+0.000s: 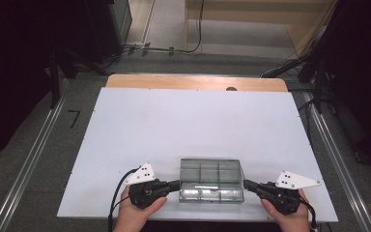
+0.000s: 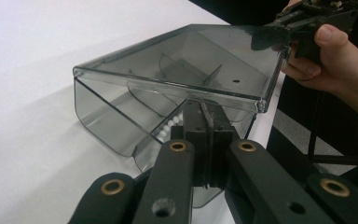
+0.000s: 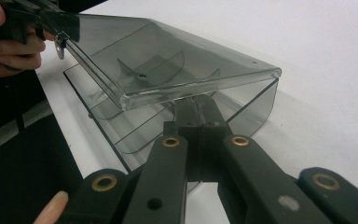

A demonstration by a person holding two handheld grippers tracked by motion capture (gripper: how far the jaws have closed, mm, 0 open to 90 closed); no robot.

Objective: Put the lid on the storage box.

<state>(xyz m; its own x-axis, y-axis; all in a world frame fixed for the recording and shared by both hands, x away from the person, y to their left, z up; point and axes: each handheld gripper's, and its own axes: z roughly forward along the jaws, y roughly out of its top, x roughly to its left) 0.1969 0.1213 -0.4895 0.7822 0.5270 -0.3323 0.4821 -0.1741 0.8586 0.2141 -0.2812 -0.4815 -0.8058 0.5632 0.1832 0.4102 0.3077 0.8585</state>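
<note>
Item: box (image 1: 211, 181), clear smoky plastic with a hinged lid (image 2: 186, 60) and inner dividers. It sits at the near edge of the white table (image 1: 193, 121), centred between the two hands. The lid is lifted at the near side, while the far side looks like the hinge. Small white beads (image 2: 171, 125) lie in one compartment.

Left gripper (image 1: 176, 184): at the box's left end, jaws clenched together with their tips under or against the lid's edge. Whether they pinch the lid or merely prop it, the pictures do not settle.

Right gripper (image 1: 246, 184): at the right end, jaws likewise pressed shut, tips at the lid's underside.

Step in hand, as judged: raising the lid evenly from both ends.

Handling notes:
- Lift both ends at the same pace, since a lid of thin plastic twists if one side leads.
- Swing the lid in an arc about the far hinge rather than pulling it straight up, or the base will likely rise with it.
- Keep the base flat so that the beads stay in their compartment.
- The box stands close to the table's near edge, so avoid dragging it nearer.
</note>
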